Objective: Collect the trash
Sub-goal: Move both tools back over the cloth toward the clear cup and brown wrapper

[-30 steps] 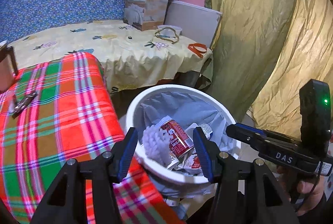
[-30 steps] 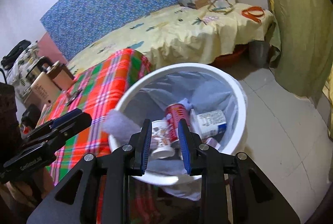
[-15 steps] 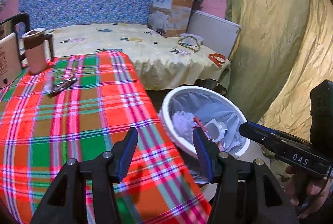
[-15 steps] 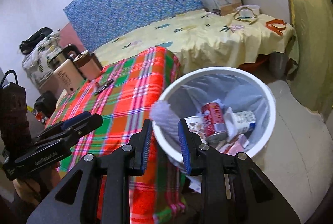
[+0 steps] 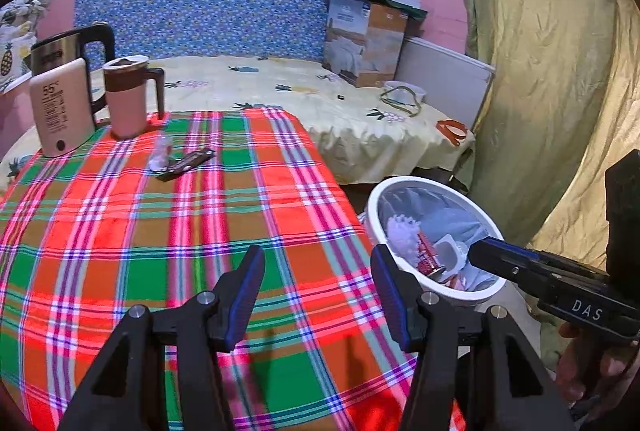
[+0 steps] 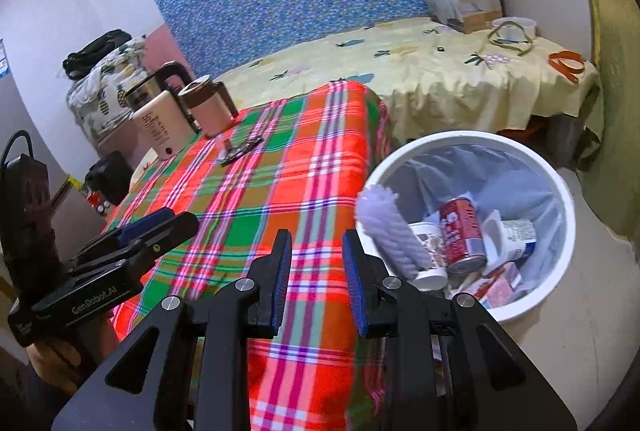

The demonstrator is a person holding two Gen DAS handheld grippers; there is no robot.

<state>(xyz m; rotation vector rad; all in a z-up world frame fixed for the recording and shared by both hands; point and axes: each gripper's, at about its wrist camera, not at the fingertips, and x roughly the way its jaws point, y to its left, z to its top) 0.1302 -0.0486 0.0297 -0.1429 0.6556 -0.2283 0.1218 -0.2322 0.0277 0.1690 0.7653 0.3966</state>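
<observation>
A white bin (image 5: 374, 209) (image 6: 562, 187) with a grey liner stands on the floor beside the plaid-clothed table (image 5: 120, 231) (image 6: 280, 171). It holds a red can (image 6: 460, 231), a paper cup (image 6: 430, 255), a white carton (image 6: 516, 235) and a white bristly piece (image 6: 388, 227). On the far part of the table lie a dark wrapper (image 5: 186, 163) (image 6: 242, 150) and a crumpled clear plastic scrap (image 5: 160, 155). My left gripper (image 5: 318, 259) (image 6: 176, 225) hangs open and empty over the table's near edge. My right gripper (image 6: 317, 239) (image 5: 476, 253) has a narrow gap with nothing in it, by the bin's rim.
At the table's back left stand a steel kettle (image 5: 72, 47), a beige flask (image 5: 60, 115) and a pink lidded mug (image 5: 128, 95). Behind is a bed with a yellow sheet (image 5: 320, 103) and a cardboard box (image 5: 368, 43). A curtain (image 5: 540, 71) hangs at right.
Both grippers have swung left, away from above the bin and over the plaid table. The kettle, flask and mug have come into view. Neither gripper's gap has changed.
</observation>
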